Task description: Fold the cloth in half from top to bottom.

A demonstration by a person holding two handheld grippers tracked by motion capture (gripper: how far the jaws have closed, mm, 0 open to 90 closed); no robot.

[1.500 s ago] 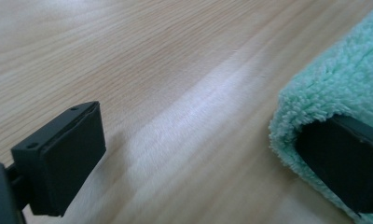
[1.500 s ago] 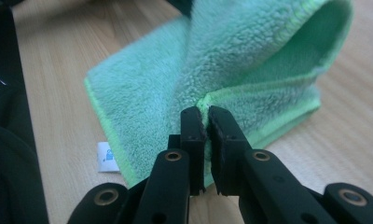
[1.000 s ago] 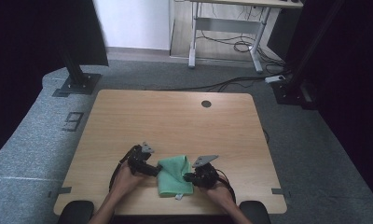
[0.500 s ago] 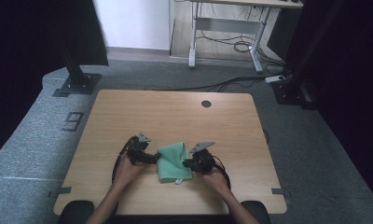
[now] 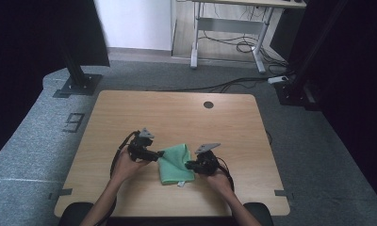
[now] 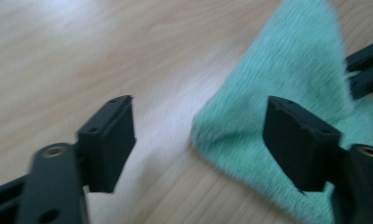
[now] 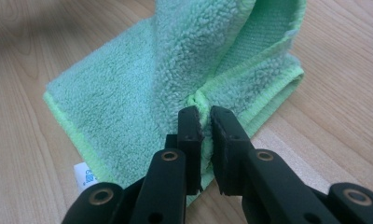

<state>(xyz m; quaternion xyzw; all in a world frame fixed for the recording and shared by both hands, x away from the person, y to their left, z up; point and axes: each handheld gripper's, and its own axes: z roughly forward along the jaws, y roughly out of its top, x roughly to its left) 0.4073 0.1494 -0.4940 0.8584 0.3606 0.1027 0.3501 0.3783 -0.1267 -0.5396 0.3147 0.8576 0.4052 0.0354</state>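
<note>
Green microfibre cloth [image 5: 176, 163] pinched by right gripper [image 5: 190, 165]; left gripper [image 5: 160, 154], jaws just narrowing but apart, empty, at its ten o'clock corner.

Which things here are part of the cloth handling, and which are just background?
In use:
- green terry cloth, partly folded
- right gripper, clamped on its edge
- left gripper, jaws just closing, not gripping
- wooden table

Background:
- white desk frame
- floor cables
- black stand

A lab or office-like recording room: a light wooden table with rounded corners [image 5: 177, 113] on grey carpet [image 5: 309, 155], black stand bases [image 5: 78, 84], loose black cables [image 5: 233, 47], a white-framed metal desk [image 5: 224, 28] behind.
</note>
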